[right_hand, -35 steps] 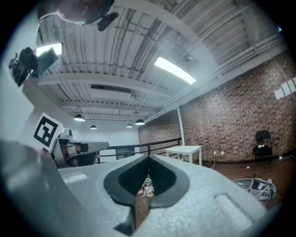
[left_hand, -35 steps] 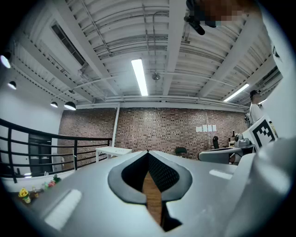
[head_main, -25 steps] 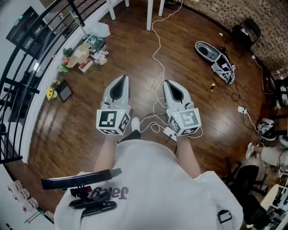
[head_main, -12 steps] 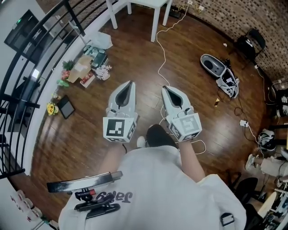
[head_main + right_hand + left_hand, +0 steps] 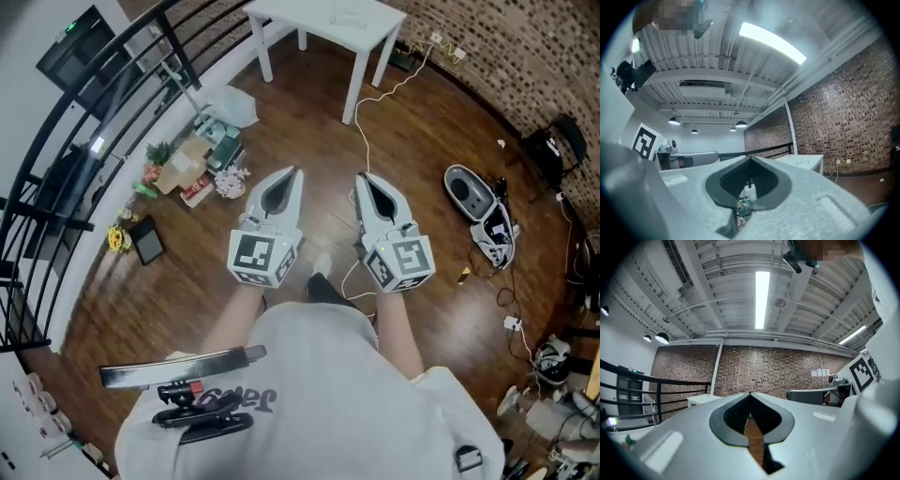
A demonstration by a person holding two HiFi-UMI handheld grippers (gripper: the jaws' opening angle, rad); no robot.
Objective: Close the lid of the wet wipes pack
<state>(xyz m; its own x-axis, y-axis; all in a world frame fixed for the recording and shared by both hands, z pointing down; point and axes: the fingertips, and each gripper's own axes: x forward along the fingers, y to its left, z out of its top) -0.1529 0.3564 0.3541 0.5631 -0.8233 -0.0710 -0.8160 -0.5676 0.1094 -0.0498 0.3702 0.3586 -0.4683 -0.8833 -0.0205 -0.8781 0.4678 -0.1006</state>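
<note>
I hold both grippers out over a dark wooden floor in the head view. My left gripper (image 5: 296, 170) and right gripper (image 5: 361, 175) are shut, tips together, nothing in either. A white table (image 5: 281, 13) stands ahead at the top of the head view, well beyond both grippers. A small pale flat thing (image 5: 349, 19) lies on it, too small to identify. In the left gripper view the left gripper (image 5: 750, 393) points toward a brick wall, with the white table (image 5: 701, 400) to its left. In the right gripper view the right gripper (image 5: 750, 157) has the white table (image 5: 801, 161) to its right.
A black railing (image 5: 94, 141) curves along the left. Boxes and flowers (image 5: 187, 164), a plastic bag (image 5: 232, 105) and a dark tablet (image 5: 148, 241) lie beside it. A white cable (image 5: 375, 103) runs across the floor from the table. Shoes and gear (image 5: 480, 202) lie at the right.
The person has walked forward. The white table has come further into the head view, and the floor clutter has slid down the picture. Both grippers stay shut, side by side.
</note>
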